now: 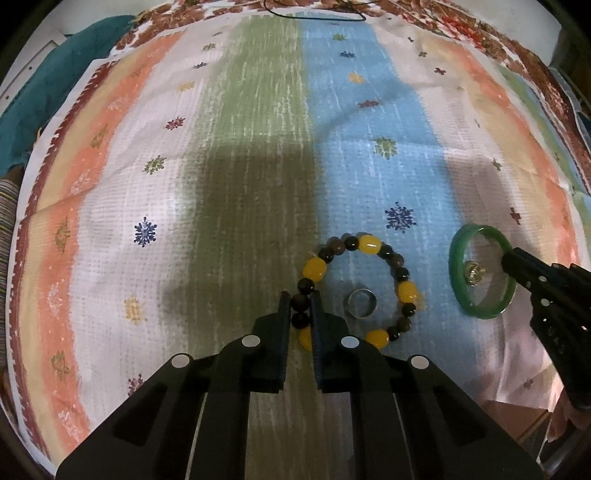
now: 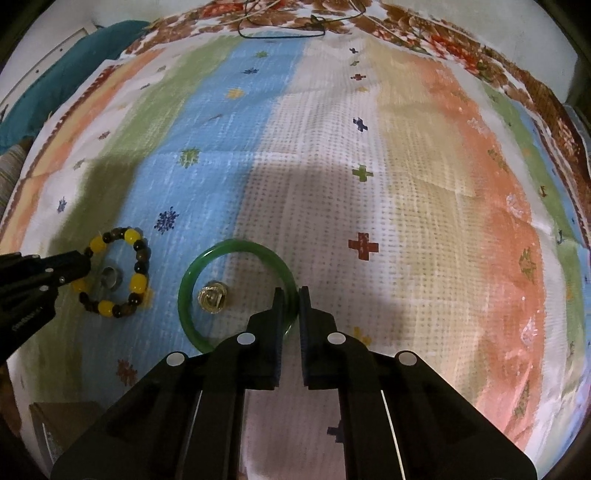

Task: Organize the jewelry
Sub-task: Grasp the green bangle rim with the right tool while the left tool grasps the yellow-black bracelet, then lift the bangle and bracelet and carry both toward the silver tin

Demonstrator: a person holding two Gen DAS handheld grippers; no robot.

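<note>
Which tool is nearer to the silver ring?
Left. The left tool grips the beaded bracelet encircling the silver ring; the right tool is farther away, clamped on the green bangle.

On the striped cloth [image 1: 258, 147] lie one beaded bracelet [image 1: 402, 291], one green bangle [image 2: 236, 245], one silver ring [image 1: 360, 302], one small gold ring [image 2: 212, 297] and one dark cord [image 2: 280, 35], with two grippers present.
</note>
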